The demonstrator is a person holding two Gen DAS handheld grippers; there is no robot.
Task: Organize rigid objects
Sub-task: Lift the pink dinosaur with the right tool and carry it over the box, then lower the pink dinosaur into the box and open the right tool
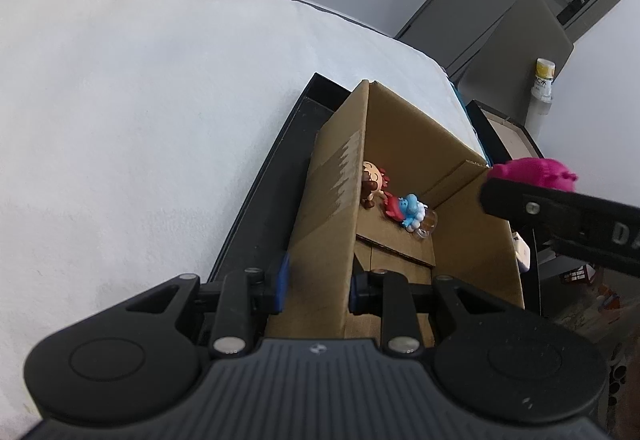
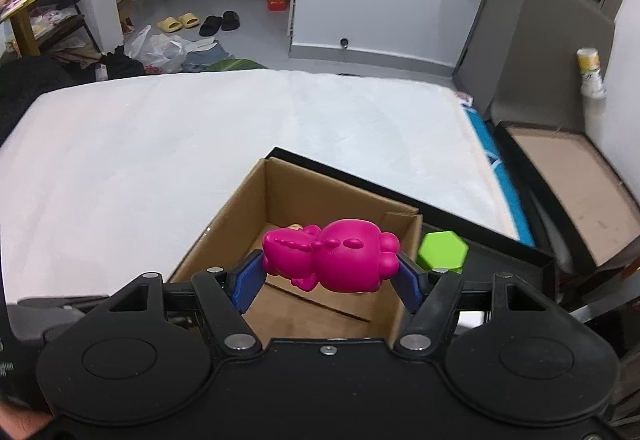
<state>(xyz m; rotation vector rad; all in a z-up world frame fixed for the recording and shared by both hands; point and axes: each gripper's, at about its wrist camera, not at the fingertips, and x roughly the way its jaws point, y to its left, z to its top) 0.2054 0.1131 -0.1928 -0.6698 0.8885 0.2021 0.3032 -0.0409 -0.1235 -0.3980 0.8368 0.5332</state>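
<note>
My right gripper (image 2: 330, 272) is shut on a magenta toy figure (image 2: 332, 258), held sideways above the open cardboard box (image 2: 244, 208). The toy also shows in the left wrist view (image 1: 536, 170), at the box's right rim. My left gripper (image 1: 318, 286) is shut on the near left wall of the cardboard box (image 1: 332, 200). Inside the box lie a brown-and-red doll figure (image 1: 372, 180) and a blue-and-red figure (image 1: 408, 210). The box sits in a black tray (image 1: 280, 168).
A green hexagonal block (image 2: 442, 252) lies in the black tray (image 2: 500, 240) right of the box. A white mattress (image 2: 160, 144) spreads behind and to the left. A second black-rimmed box (image 2: 576, 192) and a bottle (image 2: 591, 74) stand at right.
</note>
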